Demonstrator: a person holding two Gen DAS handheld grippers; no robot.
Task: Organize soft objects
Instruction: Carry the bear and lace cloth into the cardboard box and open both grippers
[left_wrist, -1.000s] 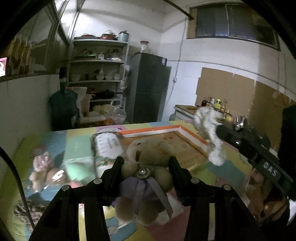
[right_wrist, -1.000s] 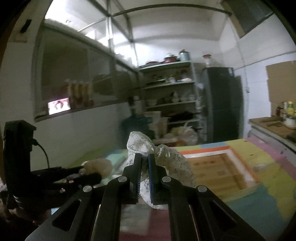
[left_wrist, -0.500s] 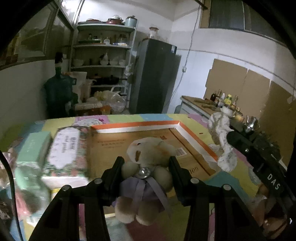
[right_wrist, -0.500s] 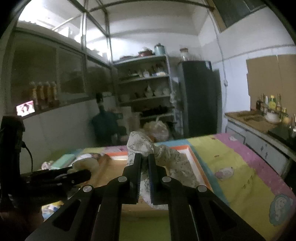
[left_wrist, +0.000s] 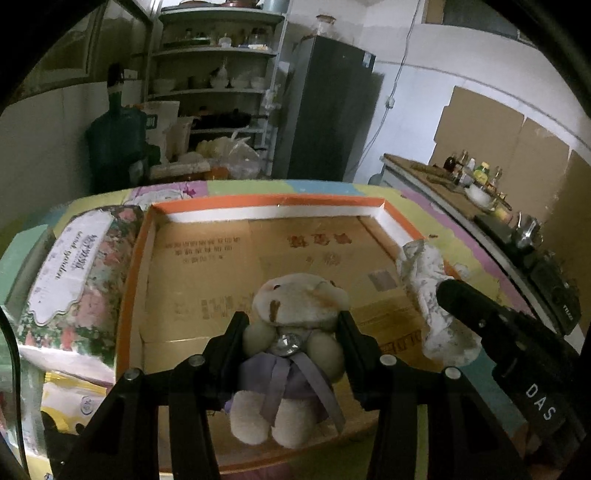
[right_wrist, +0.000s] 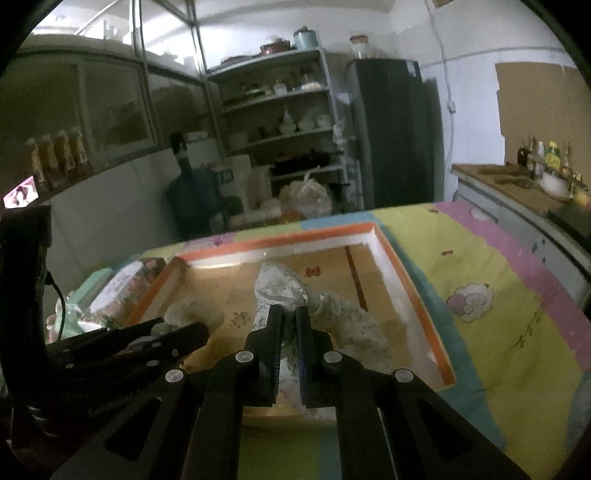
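Observation:
My left gripper (left_wrist: 291, 325) is shut on a beige teddy bear (left_wrist: 295, 332) with a purple ribbon, held over the near part of an open cardboard box (left_wrist: 266, 212) with an orange and white rim. My right gripper (right_wrist: 289, 314) is shut on a crumpled white patterned cloth (right_wrist: 280, 286), held over the same box (right_wrist: 399, 277). In the left wrist view the cloth (left_wrist: 430, 291) hangs at the right, by the box's right rim. In the right wrist view the left gripper (right_wrist: 177, 330) shows at the lower left with the bear's head (right_wrist: 192, 314) above it.
A floral tissue pack (left_wrist: 74, 280) and a green pack (left_wrist: 22, 258) lie left of the box on a colourful cloth-covered table (right_wrist: 498, 302). Behind stand a shelf unit (left_wrist: 218, 85), a dark fridge (left_wrist: 328, 107) and a water jug (left_wrist: 114, 144). A counter with bottles (left_wrist: 476, 177) runs at the right.
Both grippers have moved forward and down over the box, still holding the bear and the cloth. The box now fills the middle of both views.

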